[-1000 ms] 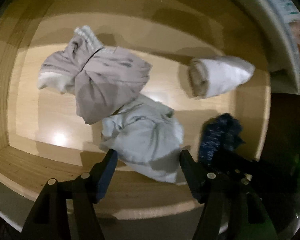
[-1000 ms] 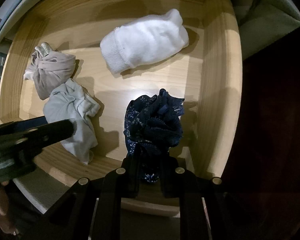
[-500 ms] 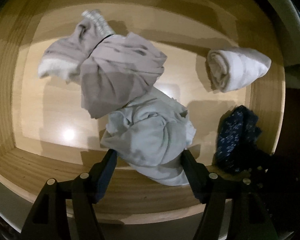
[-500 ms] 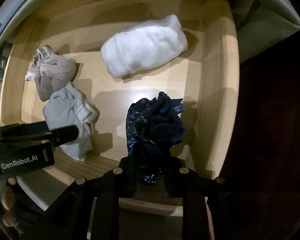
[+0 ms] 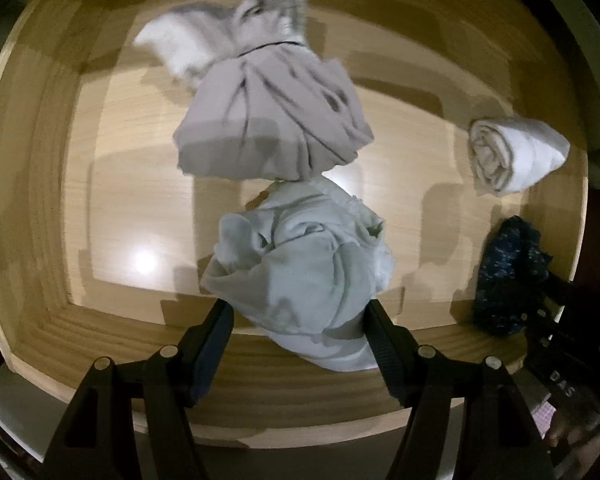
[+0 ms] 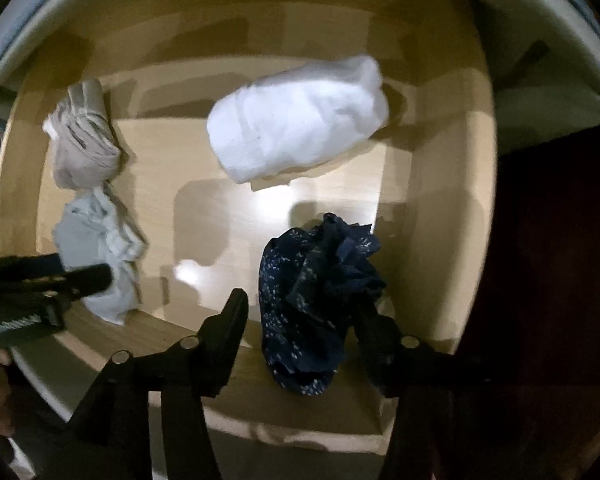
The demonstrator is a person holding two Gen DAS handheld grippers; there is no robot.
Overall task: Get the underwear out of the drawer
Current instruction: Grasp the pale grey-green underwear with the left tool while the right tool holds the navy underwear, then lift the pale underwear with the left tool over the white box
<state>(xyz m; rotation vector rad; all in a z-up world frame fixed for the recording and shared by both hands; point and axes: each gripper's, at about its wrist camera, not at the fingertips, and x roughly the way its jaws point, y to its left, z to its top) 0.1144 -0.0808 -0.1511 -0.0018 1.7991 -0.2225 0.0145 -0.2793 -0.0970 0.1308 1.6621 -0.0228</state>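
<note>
wooden drawer (image 5: 40,200), dim room. left tool (image 5: 298,332) spread wide, straddling pale blue underwear (image 5: 300,268) at lower centre. right tool (image 6: 304,320) jaws opening around navy underwear (image 6: 316,288), lower centre. white roll (image 6: 300,120) above.

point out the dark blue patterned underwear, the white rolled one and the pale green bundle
dark blue patterned underwear (image 6: 316,300), right wrist view, middle of crumpled cloth
white rolled one (image 6: 300,120), right wrist view, centre of roll
pale green bundle (image 5: 300,272), left wrist view, middle of its folds
</note>
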